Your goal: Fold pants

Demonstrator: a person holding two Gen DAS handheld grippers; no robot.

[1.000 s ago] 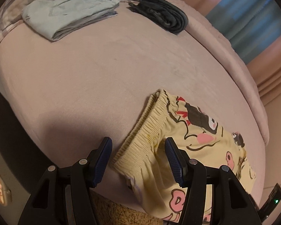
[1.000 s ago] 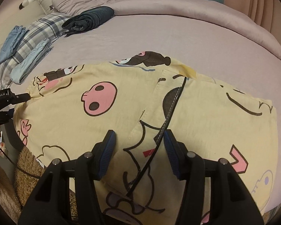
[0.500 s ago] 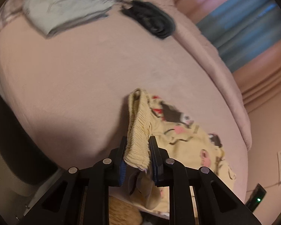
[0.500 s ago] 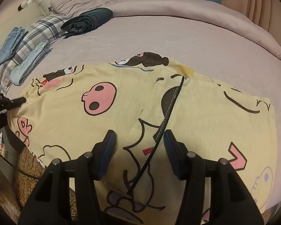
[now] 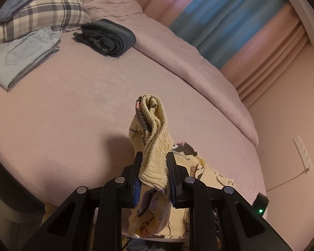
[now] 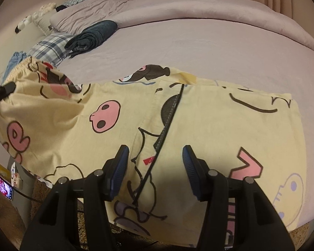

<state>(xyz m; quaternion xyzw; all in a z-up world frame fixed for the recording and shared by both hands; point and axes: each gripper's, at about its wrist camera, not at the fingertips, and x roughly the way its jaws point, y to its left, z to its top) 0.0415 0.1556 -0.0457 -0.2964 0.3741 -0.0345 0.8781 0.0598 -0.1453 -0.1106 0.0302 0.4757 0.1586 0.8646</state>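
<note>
Left hand-held gripper [image 5: 153, 174] pinches the pants [image 6: 178, 125] waistband, raised off the bed [image 5: 73, 115]; right hand-held gripper [image 6: 155, 163] hovers spread above. Pants lie along the near edge, fold apparently only begun.

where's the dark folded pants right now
The dark folded pants lie at the far end of the bed, upper left in the left wrist view, between the plaid pillow and the duvet.

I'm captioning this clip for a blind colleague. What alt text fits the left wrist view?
The left gripper is shut on the bunched elastic waistband of yellow cartoon-print pants, lifting it off a pink bed. Beyond lie folded light-blue pants, a dark folded pair and a plaid pillow.
</note>
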